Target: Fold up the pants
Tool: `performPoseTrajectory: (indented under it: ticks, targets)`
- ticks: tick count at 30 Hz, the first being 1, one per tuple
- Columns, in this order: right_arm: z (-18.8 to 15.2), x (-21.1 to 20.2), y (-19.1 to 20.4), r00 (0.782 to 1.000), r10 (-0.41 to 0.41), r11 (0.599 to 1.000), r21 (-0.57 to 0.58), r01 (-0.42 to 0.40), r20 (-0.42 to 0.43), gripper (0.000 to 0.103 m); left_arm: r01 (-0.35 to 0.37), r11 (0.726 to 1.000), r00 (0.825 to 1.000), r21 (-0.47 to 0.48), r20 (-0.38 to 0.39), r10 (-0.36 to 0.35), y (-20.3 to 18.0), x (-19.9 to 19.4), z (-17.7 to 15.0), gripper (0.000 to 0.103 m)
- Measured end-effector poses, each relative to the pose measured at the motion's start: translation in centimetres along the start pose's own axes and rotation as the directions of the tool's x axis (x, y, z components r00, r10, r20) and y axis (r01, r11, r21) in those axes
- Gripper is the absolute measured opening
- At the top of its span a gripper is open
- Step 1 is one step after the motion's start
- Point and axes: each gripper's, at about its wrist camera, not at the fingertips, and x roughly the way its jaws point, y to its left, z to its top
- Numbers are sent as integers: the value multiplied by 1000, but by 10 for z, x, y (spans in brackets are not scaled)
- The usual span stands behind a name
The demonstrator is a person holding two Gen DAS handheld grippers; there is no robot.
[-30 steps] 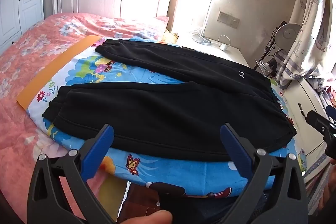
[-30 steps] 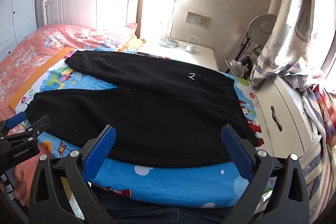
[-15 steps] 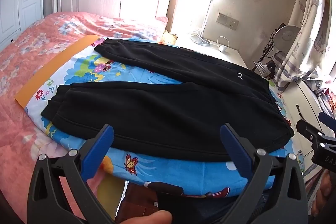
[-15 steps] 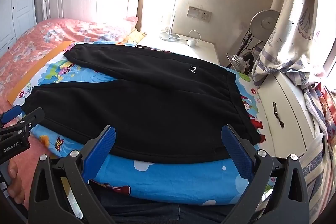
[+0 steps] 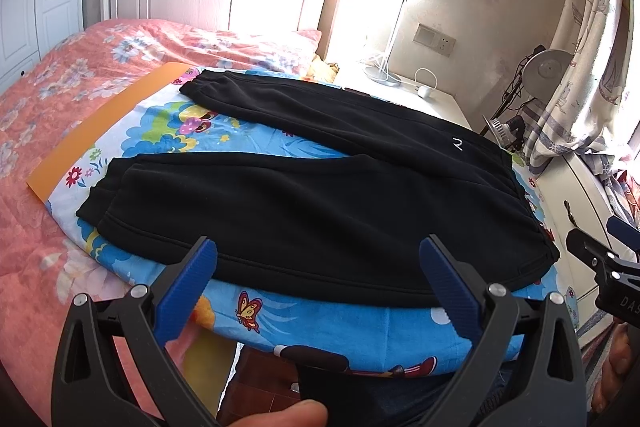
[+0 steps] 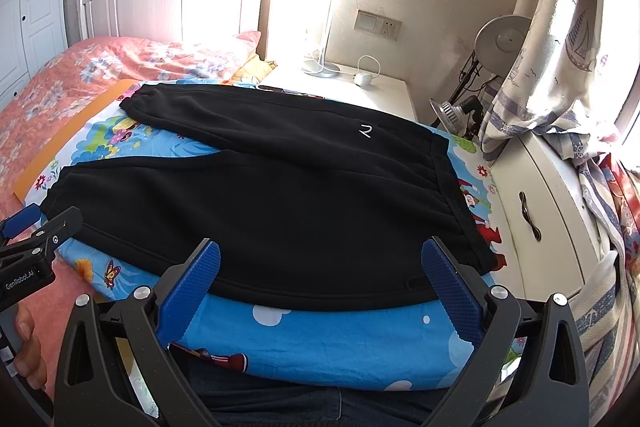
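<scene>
The black pants (image 5: 320, 211) are spread flat on a bright cartoon sheet (image 5: 320, 323) on the bed (image 5: 48, 99), with the legs toward the sheet's left edge. The left gripper (image 5: 318, 279) and the right gripper (image 6: 320, 279) are held over the sheet's near edge. Both jaws are wide apart, and nothing is held in them.

Each hand-held gripper, left (image 5: 318, 269) and right (image 6: 320, 269), has a black plastic frame with triangular cut-outs, silver screws at the joints and two ribbed blue pads (image 5: 186, 289), white lettering shows on both bodies, and the person wears dark blue jeans (image 6: 280, 403).
</scene>
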Motion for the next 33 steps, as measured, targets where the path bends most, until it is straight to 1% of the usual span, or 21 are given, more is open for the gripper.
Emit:
performPoseTrajectory:
  ticks: [12, 33]
  targets:
    - [0, 0, -1, 1000, 0, 1000, 1, 0, 1, 97, -1, 1000, 1000, -12, 2, 1, 6, 0, -1, 101]
    - [-1, -1, -1, 1000, 1, 1000, 1, -1, 4, 97, 0, 1000, 1000, -13, 1, 0, 6, 0, -1, 101]
